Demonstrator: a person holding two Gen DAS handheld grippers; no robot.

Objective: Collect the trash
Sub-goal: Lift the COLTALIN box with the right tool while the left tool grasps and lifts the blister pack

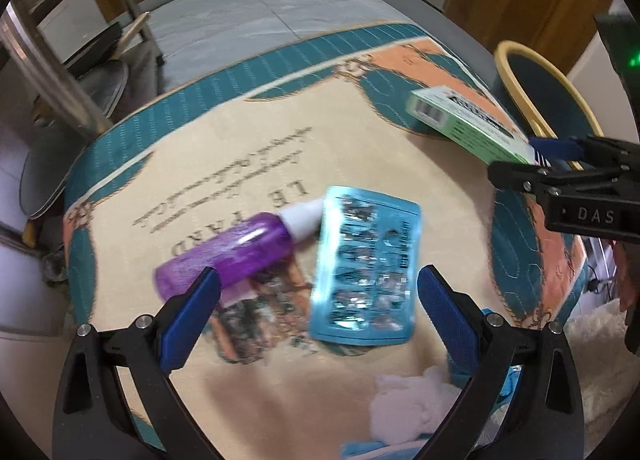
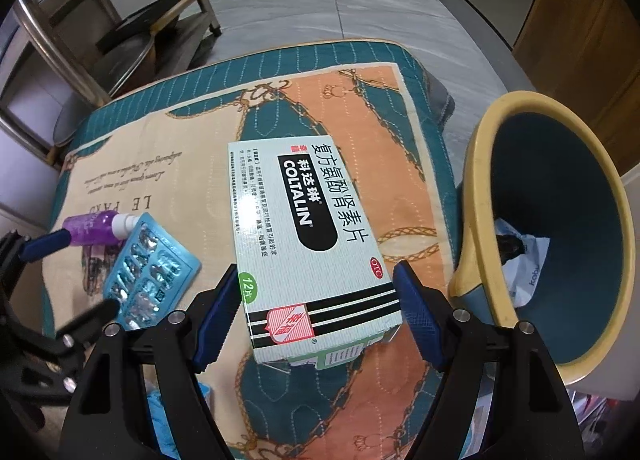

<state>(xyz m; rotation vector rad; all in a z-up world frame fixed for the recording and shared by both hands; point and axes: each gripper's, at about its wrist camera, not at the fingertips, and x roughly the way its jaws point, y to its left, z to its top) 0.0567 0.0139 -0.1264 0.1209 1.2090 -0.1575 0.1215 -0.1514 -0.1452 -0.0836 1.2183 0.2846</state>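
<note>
Tongs first: my right gripper (image 2: 316, 312) is spread wide, its blue pads either side of the near end of the medicine box (image 2: 304, 240), not pinching it as far as I can tell; small gaps show on both sides. Box lies flat on the quilted mat (image 2: 120, 164), long axis running away from me and a bit left, so the pads cross its short width — good for a squeeze. Trash bin (image 2: 560, 220) sits just right of the box, off the mat edge, some crumpled waste already inside. Short carry to the right, I judge.

My left gripper (image 1: 320, 300) is also wide, holding nothing, hanging over the blue blister pack (image 1: 366, 264). Pack lies between the fingers, nearer the right one, long axis roughly along them. Purple bottle (image 1: 232, 256) lies just left of the pack, white cap touching or nearly touching its top corner, base by my left pad. White fluffy stuff (image 1: 404, 396) sits close below, blurred.

Right arm is nearer the bin.
</note>
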